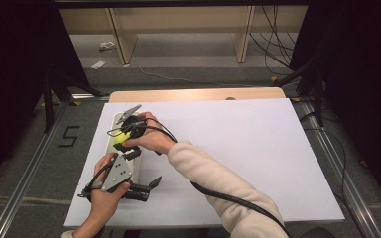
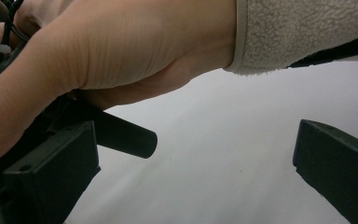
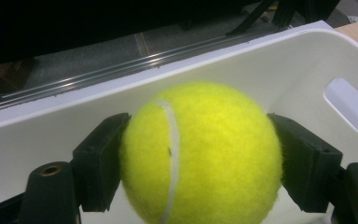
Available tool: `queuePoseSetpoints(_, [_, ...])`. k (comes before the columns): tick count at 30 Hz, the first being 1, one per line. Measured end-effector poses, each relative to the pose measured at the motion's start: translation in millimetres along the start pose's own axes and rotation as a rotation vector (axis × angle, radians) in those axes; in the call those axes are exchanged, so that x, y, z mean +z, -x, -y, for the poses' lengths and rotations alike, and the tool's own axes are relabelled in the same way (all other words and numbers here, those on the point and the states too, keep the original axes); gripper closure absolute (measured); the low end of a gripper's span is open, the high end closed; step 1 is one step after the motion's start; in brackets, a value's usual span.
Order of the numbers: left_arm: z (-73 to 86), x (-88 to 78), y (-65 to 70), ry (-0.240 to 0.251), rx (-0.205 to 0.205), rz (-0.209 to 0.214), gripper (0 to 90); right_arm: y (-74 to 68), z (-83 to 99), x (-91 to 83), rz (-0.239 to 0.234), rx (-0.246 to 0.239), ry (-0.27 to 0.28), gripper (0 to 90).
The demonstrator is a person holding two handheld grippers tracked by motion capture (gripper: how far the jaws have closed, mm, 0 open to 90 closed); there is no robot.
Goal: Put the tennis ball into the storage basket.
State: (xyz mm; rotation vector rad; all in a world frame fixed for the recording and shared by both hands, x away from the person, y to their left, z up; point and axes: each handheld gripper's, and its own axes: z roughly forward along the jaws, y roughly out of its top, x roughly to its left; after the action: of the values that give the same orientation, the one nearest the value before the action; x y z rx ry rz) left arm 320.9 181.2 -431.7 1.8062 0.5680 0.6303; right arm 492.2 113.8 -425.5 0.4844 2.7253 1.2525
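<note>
Right claw clamped on a yellow tennis ball, one black jaw pressed to each side of it, ball filling the gap fully. White seam of the ball faces the claw's camera, running top to bottom, left of centre. Behind and around the ball: a white plastic bin, its wall rising just past the jaws, an oval handle cutout in the end wall to the claw's right. Ball sits over the bin's inside; can't tell if it touches the bottom. From above, right claw and ball are at the bin, right hand wrapped on the handle, cream fleece sleeve trailing back toward the person, black cable along it.

Left claw just on the near side of the right one, jaws spread wide, nothing between them, over the bare white table sheet. Left hand grips it. In the left gripper view the right hand and sleeve cross just ahead of the jaws.
</note>
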Motion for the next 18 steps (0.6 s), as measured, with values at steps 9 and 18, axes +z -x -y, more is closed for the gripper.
queuePoseSetpoints(9, [0.0, 0.0, 0.0, 0.001, -0.001, 0.0, 0.0, -1.0, 0.9, 1.8, -0.002, 0.003, -0.01, 24.7])
queuePoseSetpoints(18, [0.0, 0.0, -0.1, 0.001, 0.0, 0.0, 0.0, -0.5, -2.2, -0.7, 0.013, 0.013, 0.015, 23.4])
